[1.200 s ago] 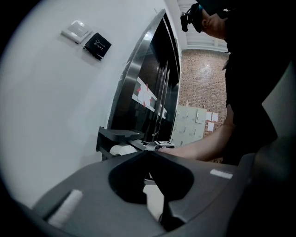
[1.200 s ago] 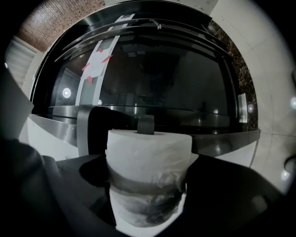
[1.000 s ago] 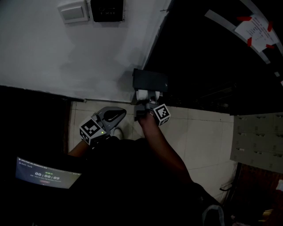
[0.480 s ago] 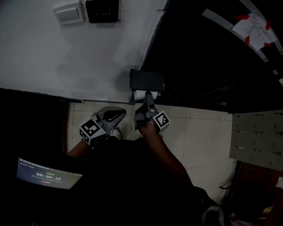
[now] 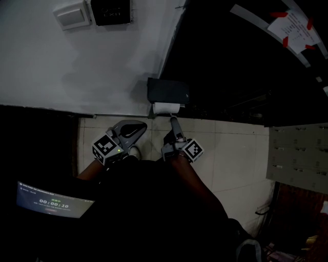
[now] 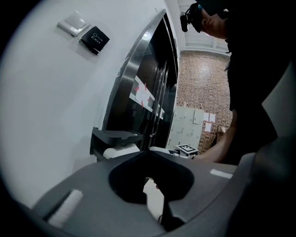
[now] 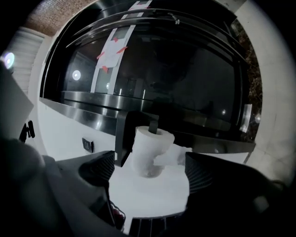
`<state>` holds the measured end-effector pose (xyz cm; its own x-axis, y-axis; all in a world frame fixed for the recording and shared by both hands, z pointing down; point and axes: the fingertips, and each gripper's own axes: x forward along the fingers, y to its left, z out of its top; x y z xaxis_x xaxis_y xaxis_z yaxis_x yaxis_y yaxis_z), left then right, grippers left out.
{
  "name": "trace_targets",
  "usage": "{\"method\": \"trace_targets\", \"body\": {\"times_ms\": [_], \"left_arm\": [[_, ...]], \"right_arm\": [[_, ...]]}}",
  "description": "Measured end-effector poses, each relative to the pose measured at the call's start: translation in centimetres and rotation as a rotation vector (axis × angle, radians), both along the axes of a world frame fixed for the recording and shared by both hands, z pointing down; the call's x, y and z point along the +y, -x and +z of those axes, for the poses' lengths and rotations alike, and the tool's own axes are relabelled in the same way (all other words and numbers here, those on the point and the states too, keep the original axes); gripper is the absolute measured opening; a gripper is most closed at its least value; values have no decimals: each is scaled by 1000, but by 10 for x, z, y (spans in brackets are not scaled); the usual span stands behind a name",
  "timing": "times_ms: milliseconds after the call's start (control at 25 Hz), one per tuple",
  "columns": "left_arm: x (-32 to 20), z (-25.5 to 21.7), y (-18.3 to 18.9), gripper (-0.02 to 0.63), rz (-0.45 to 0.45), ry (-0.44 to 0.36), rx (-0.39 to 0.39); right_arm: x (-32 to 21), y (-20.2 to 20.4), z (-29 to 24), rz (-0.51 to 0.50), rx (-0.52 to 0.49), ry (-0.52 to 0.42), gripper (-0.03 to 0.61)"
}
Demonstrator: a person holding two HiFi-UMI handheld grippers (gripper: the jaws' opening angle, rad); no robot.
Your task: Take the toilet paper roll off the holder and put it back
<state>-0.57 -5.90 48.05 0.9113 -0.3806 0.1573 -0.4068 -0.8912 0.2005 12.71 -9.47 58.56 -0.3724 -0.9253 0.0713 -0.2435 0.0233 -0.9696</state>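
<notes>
The white toilet paper roll sits on the black wall holder, low on the white wall. In the right gripper view the roll hangs on the holder's arm with a loose sheet at its side. My right gripper is just below the roll, apart from it. Its jaws stand wide open with nothing between them. My left gripper hangs to the left, away from the holder, jaws together and empty. From the left gripper view the roll shows beyond the jaws.
A light switch and a black panel sit high on the wall. A dark glass door with taped paper is to the right of the holder. Pale floor tiles, grey lockers and a small screen lie lower in view.
My right gripper has drawn back from the roll toward the person and now stands clear of it. The roll stays on the holder. The left gripper has barely moved.
</notes>
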Motion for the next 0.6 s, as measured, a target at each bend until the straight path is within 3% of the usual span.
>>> {"method": "trace_targets", "body": {"times_ms": [200, 320, 440, 600], "left_arm": [[-2, -1, -1, 4, 1, -4, 0], [-4, -2, -2, 3, 3, -5, 1], [-4, -2, -1, 3, 2, -6, -1], [-3, -4, -2, 3, 3, -5, 5]], "right_arm": [[8, -14, -8, 43, -147, -15, 469], [9, -14, -36, -1, -106, -109, 469], [6, -3, -75, -89, 146, -244, 469], [10, 11, -101, -224, 616, -388, 469]]}}
